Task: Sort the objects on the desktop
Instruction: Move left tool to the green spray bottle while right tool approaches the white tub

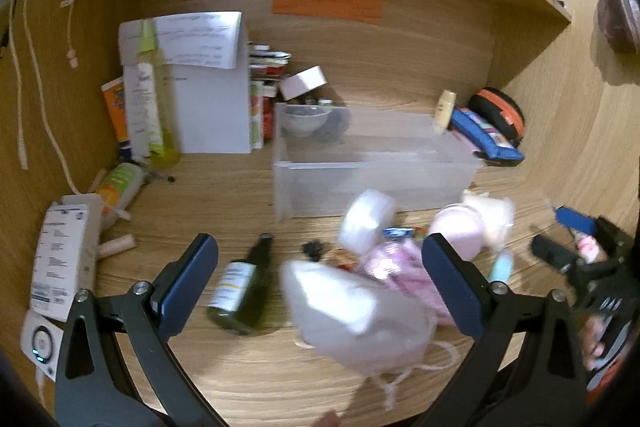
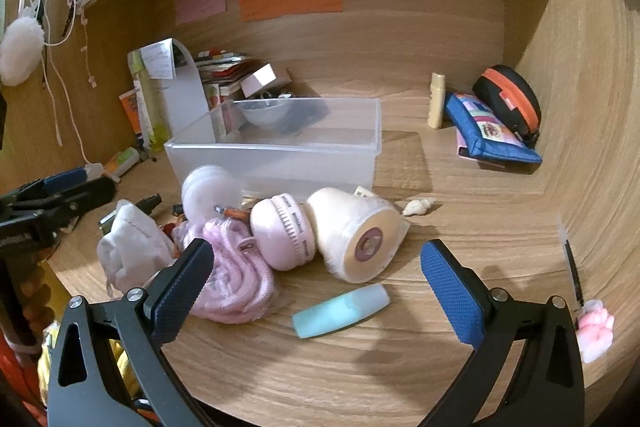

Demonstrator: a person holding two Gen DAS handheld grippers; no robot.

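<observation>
Both grippers gape empty: right gripper [image 2: 316, 279] above a teal tube [image 2: 341, 311] lying crosswise on the counter [image 2: 360, 379]; left gripper [image 1: 320, 279] over a white mask [image 1: 352, 315].

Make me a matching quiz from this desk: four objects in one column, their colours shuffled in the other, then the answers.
Things:
1. small tube lying nearest the right gripper
2. bottle lying on its side
3. zip pouch at the back right
4. storage box

Colours:
A. black and orange
B. clear
C. light blue
D. dark green

Pairs: 1-C, 2-D, 3-A, 4-B
</observation>
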